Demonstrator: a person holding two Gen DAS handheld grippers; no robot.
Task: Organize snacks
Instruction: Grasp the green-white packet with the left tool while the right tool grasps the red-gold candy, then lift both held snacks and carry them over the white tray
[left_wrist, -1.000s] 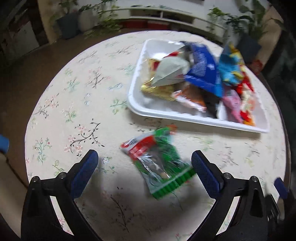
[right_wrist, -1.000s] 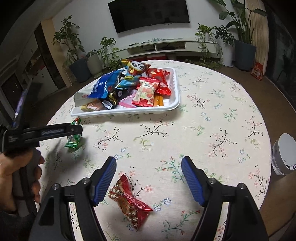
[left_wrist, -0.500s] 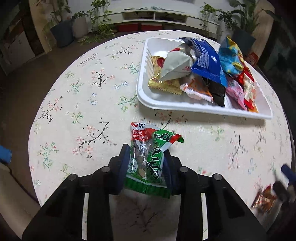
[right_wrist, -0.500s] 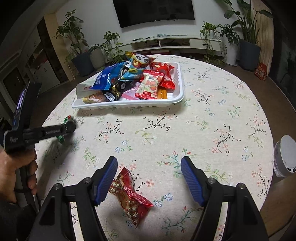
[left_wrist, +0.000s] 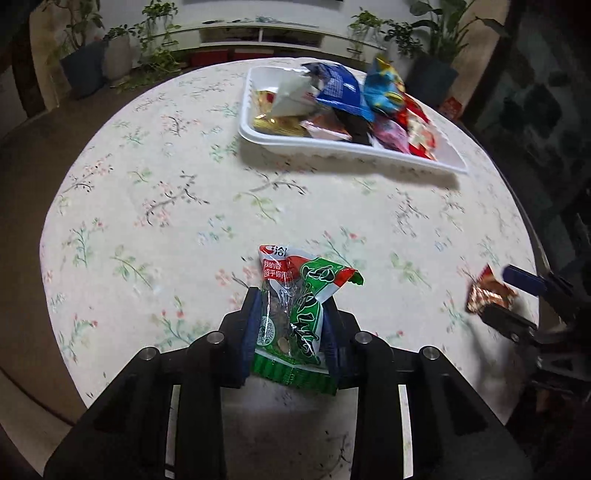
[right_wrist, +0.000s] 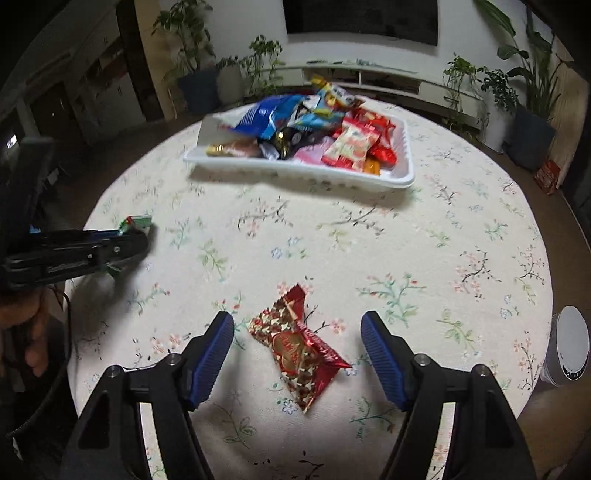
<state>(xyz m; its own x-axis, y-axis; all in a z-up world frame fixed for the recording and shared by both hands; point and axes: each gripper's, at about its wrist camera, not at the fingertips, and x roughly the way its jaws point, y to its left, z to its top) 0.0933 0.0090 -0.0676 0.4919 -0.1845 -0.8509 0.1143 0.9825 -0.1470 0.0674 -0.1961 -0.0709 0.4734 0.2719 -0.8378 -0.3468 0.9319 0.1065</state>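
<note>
My left gripper is shut on a green and red snack packet and holds it above the near part of the floral table. The white tray heaped with several snack packets stands at the far side. My right gripper is open, its jaws on either side of a red and gold candy packet lying flat on the table. That candy packet and the right gripper show at the right edge of the left wrist view. The left gripper and green packet show at left in the right wrist view.
The round table has a floral cloth. The tray sits at its far middle. A white round device stands off the table's right edge. Potted plants and a TV shelf lie beyond the table.
My left gripper closed on the green packet and lifted it off the table. My right gripper moved forward so that the red candy packet now lies between its open jaws.
</note>
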